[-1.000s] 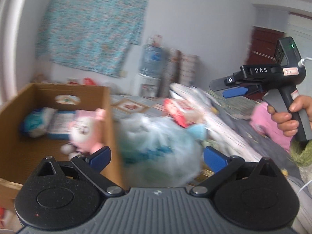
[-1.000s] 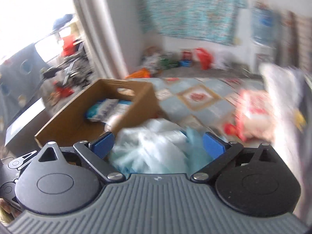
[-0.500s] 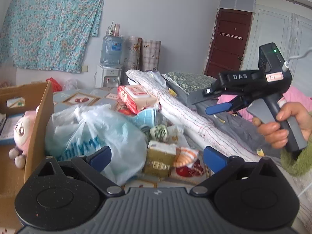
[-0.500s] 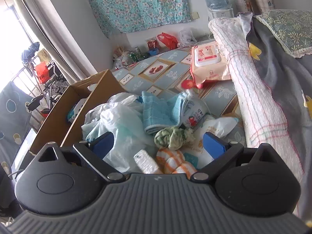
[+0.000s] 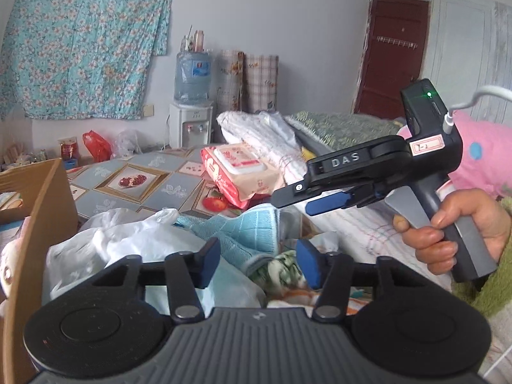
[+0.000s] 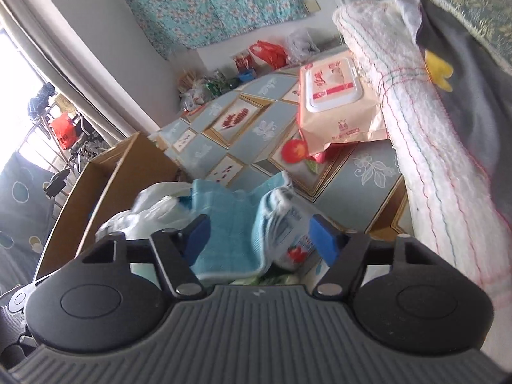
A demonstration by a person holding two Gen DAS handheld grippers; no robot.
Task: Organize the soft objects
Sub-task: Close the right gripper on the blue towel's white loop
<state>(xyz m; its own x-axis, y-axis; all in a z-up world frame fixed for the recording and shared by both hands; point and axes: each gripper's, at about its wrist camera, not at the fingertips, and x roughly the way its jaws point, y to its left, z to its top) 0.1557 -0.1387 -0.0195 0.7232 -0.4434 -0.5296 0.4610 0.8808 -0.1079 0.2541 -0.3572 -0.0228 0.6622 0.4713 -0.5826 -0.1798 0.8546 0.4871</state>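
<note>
Clutter lies heaped on the patterned floor mat (image 5: 166, 188) beside one cardboard box (image 5: 48, 198): one blue towel (image 5: 236, 233), one white plastic bag (image 5: 105, 246), one green-and-white rag (image 5: 281, 272) and an orange-striped cloth (image 5: 297, 296) low in the pile. One pink pack of wet wipes (image 5: 243, 172) rests farther back, leaning on a rolled white blanket (image 5: 272, 140).

Two tongs are in play. The left gripper (image 5: 258, 264) hovers over the pile, its blue pads closing, with the edge of the blue towel and the rag showing in the gap; the pads do not press on either. The right gripper (image 6: 258, 240) is also closing, its jaws standing on either side of the blue towel (image 6: 230, 233) and a white printed packet (image 6: 288, 240) tucked in the towel's fold. Its left pad sits just beside the cloth; firm contact cannot be told through the blur. In the left view the right gripper (image 5: 320, 201) is seen from the side, held by one hand (image 5: 454, 224) with a green sleeve.

Against the far wall stand one water dispenser (image 5: 192, 96), two rolled mats (image 5: 246, 80) and one floral cloth (image 5: 83, 41) hung up.
</note>
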